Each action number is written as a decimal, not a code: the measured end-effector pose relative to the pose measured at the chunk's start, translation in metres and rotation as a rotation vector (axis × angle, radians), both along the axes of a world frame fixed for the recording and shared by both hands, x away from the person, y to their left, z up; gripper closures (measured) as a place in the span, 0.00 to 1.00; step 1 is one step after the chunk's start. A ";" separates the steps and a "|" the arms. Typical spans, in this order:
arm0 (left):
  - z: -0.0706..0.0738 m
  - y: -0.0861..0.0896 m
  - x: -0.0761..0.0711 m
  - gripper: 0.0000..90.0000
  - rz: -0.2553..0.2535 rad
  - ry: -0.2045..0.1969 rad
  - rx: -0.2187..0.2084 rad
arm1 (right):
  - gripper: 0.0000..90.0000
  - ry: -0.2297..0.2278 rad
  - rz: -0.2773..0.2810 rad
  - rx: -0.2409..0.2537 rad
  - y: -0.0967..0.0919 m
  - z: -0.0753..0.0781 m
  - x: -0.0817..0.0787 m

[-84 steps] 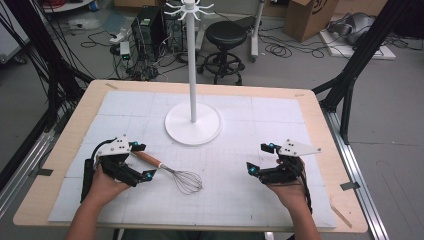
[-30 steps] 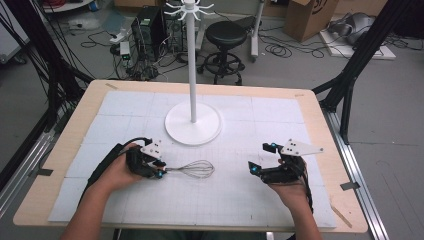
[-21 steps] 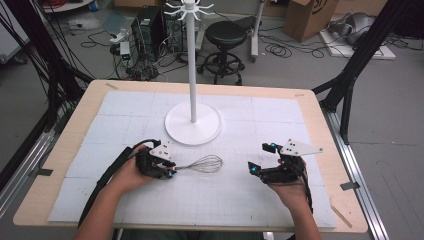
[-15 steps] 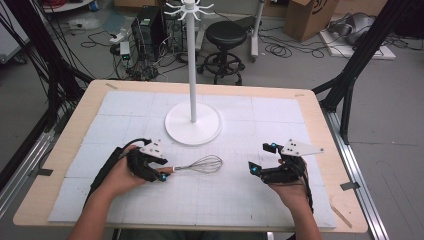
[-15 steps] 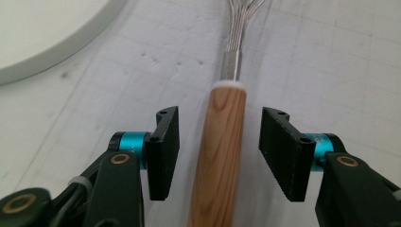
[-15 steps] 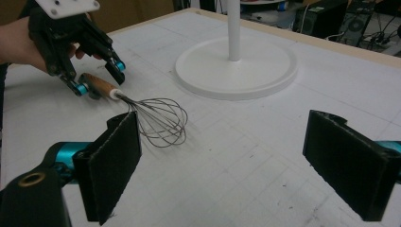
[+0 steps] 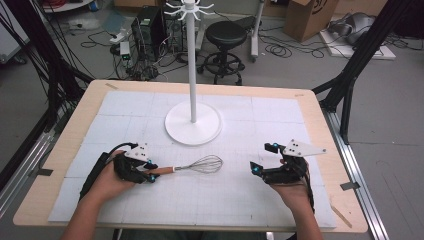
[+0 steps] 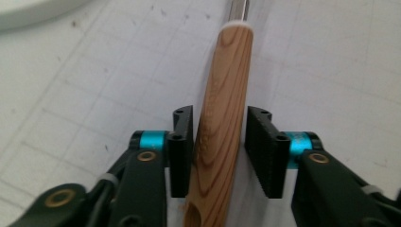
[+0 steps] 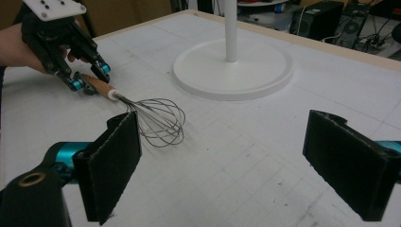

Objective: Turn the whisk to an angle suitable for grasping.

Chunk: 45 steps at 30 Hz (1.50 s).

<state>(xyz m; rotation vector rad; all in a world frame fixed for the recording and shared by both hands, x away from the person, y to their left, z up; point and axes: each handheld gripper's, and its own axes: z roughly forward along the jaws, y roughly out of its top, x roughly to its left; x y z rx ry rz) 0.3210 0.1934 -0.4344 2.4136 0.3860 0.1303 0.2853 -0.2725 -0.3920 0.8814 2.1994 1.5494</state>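
Observation:
A wire whisk [image 7: 202, 164] with a wooden handle [image 7: 161, 171] lies flat on the white grid mat, its head pointing right. My left gripper [image 7: 150, 172] is at the handle's end. In the left gripper view the handle [image 8: 220, 123] runs up between the two black pads [image 8: 182, 142], which have just been closing and now press on both its sides. My right gripper [image 7: 261, 159] rests at the right of the mat, jaws wide apart with nothing between them. The right gripper view looks past its pads [image 9: 116, 165] at the whisk [image 9: 158, 120] and the left gripper [image 9: 87, 80].
A white hook stand on a round base [image 7: 193, 122] rises behind the whisk at mid-table; the same base [image 9: 231, 66] is in the right gripper view. The mat covers a wooden table [image 7: 60, 165]. Beyond the far edge are a stool, cables and boxes on the floor.
The whisk has swung from slanted to lying level. The left gripper moved in to the handle, then slid a little left toward its end. The right gripper has stayed put.

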 end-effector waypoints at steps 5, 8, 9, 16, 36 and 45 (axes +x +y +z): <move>0.001 -0.021 -0.001 0.78 -0.060 -0.036 0.020 | 0.13 0.005 0.003 0.001 0.001 0.000 0.000; 0.001 -0.032 0.001 0.78 -0.085 -0.035 0.008 | 0.13 -0.004 0.002 0.006 -0.001 0.001 0.001; 0.000 -0.037 0.001 0.78 -0.091 -0.038 0.005 | 0.13 -0.001 0.003 0.007 -0.001 0.001 0.000; 0.001 -0.078 0.004 0.78 -0.165 -0.024 -0.001 | 0.13 -0.009 0.003 0.013 -0.002 0.003 0.001; 0.002 -0.148 0.008 0.47 -0.211 0.048 -0.053 | 0.13 -0.018 0.010 0.025 -0.004 0.006 0.000; 0.022 -0.079 -0.007 0.33 -0.086 -0.010 -0.247 | 0.13 -0.017 0.008 0.007 -0.002 0.007 -0.003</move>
